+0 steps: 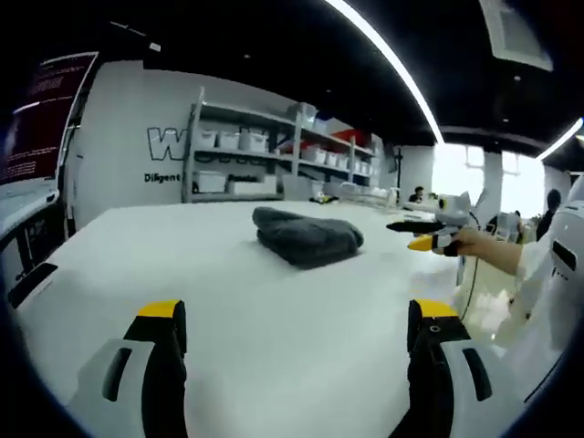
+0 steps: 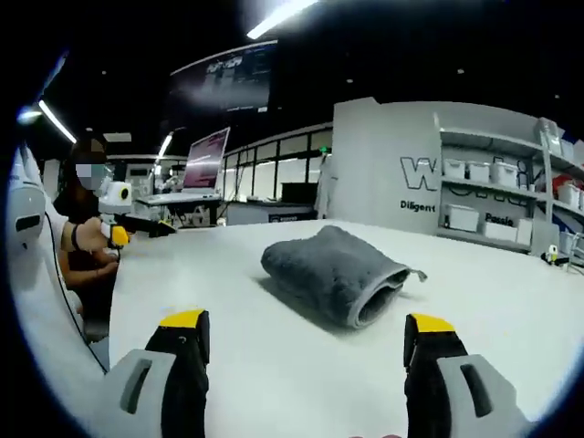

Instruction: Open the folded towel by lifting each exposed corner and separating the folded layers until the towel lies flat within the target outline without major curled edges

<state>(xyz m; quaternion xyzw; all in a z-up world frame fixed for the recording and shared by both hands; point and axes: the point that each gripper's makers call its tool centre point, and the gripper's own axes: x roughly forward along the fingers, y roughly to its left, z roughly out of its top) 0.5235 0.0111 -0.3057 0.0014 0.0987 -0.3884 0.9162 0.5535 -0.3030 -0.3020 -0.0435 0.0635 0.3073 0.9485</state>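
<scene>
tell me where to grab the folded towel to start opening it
Probably the small corner tab poking out by the layered open end of the grey towel, reached by the right gripper, whose jaws are open. The rounded fold on the other side offers no edge to pinch.

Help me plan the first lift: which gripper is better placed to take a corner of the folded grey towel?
Right, probably. The folded grey terry towel looms nearer ahead of the open right gripper, its layered open end facing that gripper. From the open left gripper, it sits farther across the white table.
</scene>
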